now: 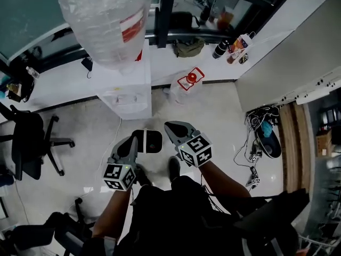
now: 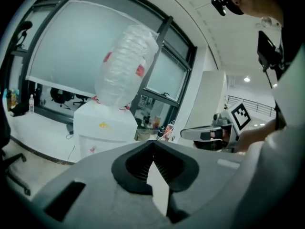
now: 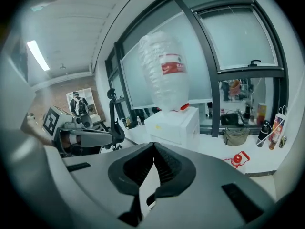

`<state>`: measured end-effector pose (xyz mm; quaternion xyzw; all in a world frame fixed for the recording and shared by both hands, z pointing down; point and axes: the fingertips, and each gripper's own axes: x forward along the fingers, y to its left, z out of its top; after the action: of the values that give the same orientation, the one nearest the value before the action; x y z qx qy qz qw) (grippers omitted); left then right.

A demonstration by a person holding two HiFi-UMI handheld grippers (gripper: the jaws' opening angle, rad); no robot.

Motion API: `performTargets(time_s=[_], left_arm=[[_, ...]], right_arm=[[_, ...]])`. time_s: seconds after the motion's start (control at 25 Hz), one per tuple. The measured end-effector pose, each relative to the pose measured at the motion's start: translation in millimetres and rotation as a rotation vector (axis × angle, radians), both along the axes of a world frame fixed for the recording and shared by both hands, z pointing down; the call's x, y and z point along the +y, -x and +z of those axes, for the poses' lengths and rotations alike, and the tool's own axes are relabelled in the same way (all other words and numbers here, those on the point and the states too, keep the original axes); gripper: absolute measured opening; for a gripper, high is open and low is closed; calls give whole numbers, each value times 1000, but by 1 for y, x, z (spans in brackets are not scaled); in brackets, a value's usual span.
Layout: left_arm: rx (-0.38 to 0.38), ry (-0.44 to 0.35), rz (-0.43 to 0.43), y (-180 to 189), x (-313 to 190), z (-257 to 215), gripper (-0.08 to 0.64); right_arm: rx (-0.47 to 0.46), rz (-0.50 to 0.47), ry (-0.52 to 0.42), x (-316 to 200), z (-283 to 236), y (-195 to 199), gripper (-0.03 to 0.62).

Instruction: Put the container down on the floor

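Mine: one left tongs (image 2: 153, 144), one right tongs (image 3: 153, 146); one container (image 1: 104, 20), one white dispenser (image 1: 128, 95), two black chairs (image 1: 26, 143).

The big clear crinkled plastic water bottle (image 1: 106, 20), upside down on the white box-shaped dispenser (image 1: 128, 97), runs out past the head view's top edge, and its bulk covers much of the dispenser's top there. The black office chair (image 1: 29, 143) is cut by the left edge. On the white sill (image 1: 176, 63), the cluster of small bottles and packets (image 1: 234, 47) is too small to tell apart. So is the red-and-white object (image 1: 191, 80) on the floor. In the tangle of dark cables (image 1: 261, 122), no 1 lead can be followed.
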<state>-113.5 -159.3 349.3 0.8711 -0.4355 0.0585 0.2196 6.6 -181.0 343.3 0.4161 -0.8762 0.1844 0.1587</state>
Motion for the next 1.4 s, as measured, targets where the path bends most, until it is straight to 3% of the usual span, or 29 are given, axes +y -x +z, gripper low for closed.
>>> performTargets(time_s=[0.2,0.68,0.88,1.12,1.4], left_arm=[[-4,-78,42,-4,4,-45,11],[-20,-107,68,4,17,-95,11],[-24,-155,73,8,20,-118,11],[-96,-188,26,14,15,-129,11],[-102,-216,-14,18,8,-142,11]], right_arm=[[27,-10,-72,2,-35,1,-2],[27,1,-136,9,-83,-3,-2],[-17,26,-147,7,-102,-9,-2],[0,25,-169,6,-113,-12,-2],[-30,66,-194,4,-128,-23,-2]])
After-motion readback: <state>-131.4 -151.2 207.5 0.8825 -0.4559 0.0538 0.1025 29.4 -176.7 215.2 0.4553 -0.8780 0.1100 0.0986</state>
